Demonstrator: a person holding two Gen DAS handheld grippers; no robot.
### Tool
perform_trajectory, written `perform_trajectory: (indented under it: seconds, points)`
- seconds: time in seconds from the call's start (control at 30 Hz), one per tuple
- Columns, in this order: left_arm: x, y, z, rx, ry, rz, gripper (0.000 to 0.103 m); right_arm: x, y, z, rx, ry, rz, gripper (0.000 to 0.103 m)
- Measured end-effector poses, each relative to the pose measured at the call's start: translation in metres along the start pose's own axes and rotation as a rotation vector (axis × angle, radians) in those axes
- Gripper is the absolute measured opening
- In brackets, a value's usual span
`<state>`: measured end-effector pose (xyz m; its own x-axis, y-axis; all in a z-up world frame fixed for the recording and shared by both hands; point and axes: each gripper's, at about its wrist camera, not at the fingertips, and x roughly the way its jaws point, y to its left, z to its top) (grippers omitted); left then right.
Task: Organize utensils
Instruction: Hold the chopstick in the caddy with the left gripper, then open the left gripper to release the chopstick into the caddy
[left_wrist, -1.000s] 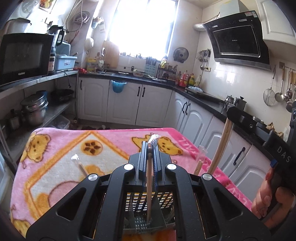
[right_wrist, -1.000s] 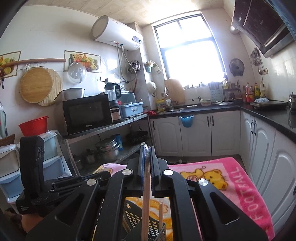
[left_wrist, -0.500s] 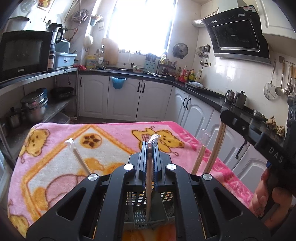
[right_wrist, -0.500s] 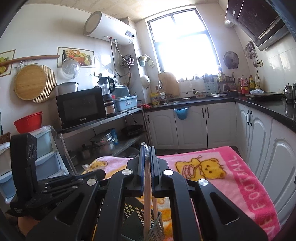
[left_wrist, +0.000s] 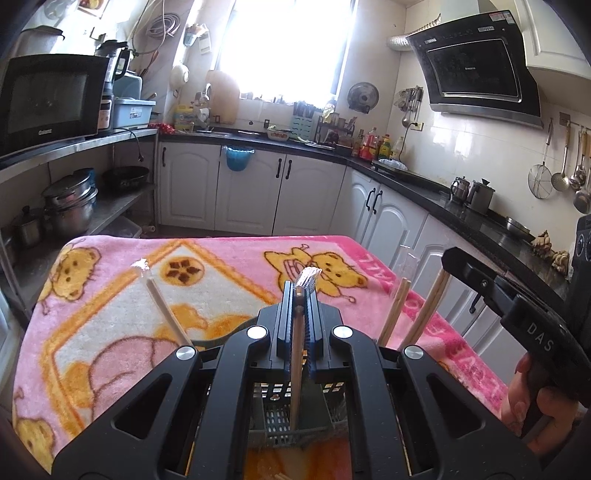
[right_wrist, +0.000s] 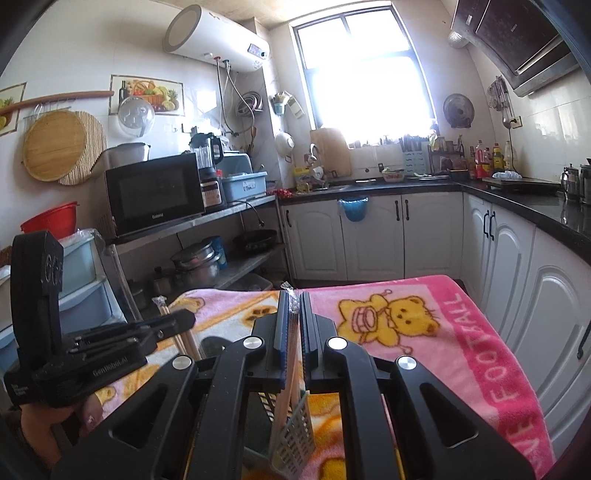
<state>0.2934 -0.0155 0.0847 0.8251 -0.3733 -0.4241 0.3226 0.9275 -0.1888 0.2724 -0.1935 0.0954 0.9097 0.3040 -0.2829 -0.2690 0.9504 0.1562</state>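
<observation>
The right claw (right_wrist: 294, 325) has sunk toward the slotted holder (right_wrist: 295, 439) on the pink blanket (right_wrist: 424, 332) — pinched on wrapped chopsticks (right_wrist: 289, 373), tips now entering it. The left claw (left_wrist: 300, 317) grips another pair (left_wrist: 296, 369) above the holder — release comes next.

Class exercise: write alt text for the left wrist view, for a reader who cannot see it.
The left claw is shut on wrapped chopsticks above a slotted utensil basket on a pink bear blanket. The right claw holds another pair beside it.
</observation>
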Motion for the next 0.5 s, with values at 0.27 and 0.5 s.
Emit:
perform_trajectory:
  seconds: [0.27,0.5]
  points:
    - [-0.005,0.003,-0.004,-0.003,0.008,0.015,0.003,-0.003,-0.004,-0.008,-0.006,0.067,-0.013,0.008]
    - [-0.007,0.009,-0.011,-0.003,0.041,0.038,0.006,-0.009,-0.002,-0.012,-0.036,0.105,-0.014,0.013]
